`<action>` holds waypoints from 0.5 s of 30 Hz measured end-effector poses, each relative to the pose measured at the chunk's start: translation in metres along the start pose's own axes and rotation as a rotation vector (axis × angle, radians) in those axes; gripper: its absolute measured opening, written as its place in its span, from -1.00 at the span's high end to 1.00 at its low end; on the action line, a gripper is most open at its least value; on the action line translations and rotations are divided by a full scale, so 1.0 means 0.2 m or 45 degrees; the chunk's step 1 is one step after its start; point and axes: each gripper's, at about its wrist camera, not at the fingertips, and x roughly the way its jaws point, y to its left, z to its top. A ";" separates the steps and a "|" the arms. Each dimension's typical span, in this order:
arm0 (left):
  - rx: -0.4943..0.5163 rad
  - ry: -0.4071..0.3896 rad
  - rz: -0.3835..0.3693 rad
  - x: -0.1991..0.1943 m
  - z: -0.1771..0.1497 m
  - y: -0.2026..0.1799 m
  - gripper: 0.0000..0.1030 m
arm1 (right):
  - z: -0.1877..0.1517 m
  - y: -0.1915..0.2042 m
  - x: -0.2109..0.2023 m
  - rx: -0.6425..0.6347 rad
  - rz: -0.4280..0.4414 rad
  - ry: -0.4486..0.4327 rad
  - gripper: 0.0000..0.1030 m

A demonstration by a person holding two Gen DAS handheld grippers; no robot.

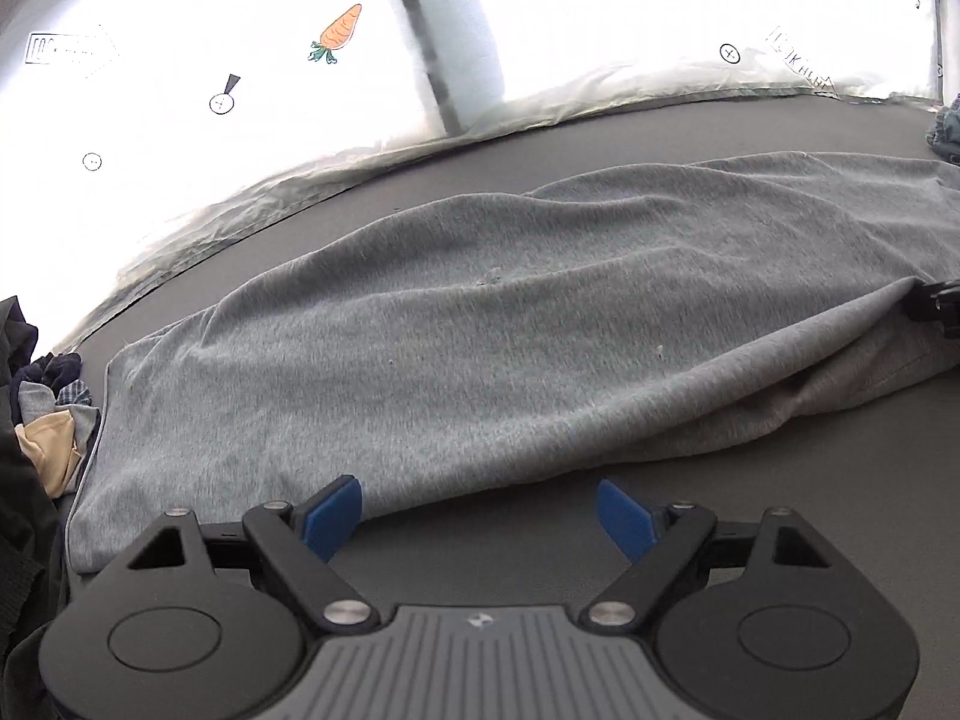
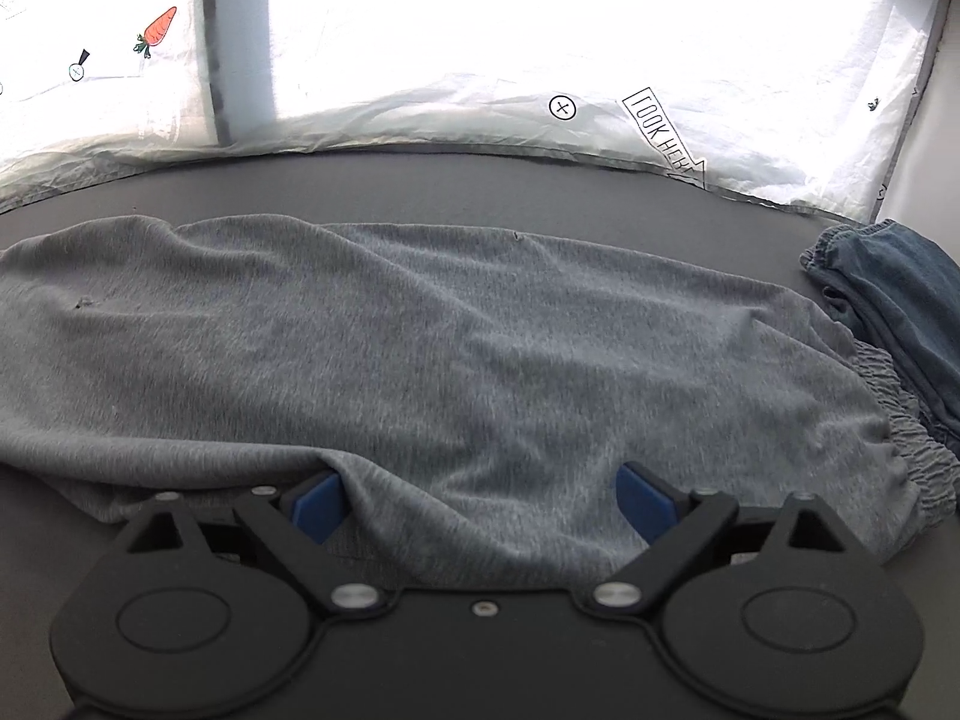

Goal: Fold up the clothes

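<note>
On the dark grey table (image 2: 480,192), one grey knit garment (image 2: 420,348) lies stretched out lengthwise, folded over on itself, with its gathered elastic end (image 2: 900,420) toward a folded blue denim piece (image 2: 894,294). That denim lies just beside the elastic end, touching it. At the grey garment's other end sits one heap of unsorted clothes (image 1: 48,414), dark, checked and cream pieces jumbled together.

Two grippers are in play. The left gripper (image 1: 480,510) hovers at the near edge of the garment with its blue pads (image 1: 333,510) spread wide, bare table between them, gripping nothing. The right gripper (image 2: 480,501) also stands wide apart; grey cloth is draped between its fingers, but the pads do not press on it.

Beyond the garment, a pale, crinkled sheet (image 2: 540,138) hangs along the table's far edge, brightly backlit, printed with one orange carrot (image 1: 341,30), small circle marks and a boxed arrow label (image 2: 663,135). A grey upright post (image 1: 444,30) divides it.
</note>
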 end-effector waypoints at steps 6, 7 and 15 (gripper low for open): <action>-0.045 0.062 0.024 0.15 0.07 0.01 -0.67 | -0.01 -0.03 0.03 0.075 0.012 0.044 -0.87; -0.072 0.056 0.024 0.16 0.08 0.03 -0.67 | -0.01 -0.03 0.03 0.082 0.013 0.048 -0.87; -0.196 0.051 0.051 0.24 0.15 0.16 -0.67 | 0.06 -0.10 0.05 0.174 0.041 0.053 -0.88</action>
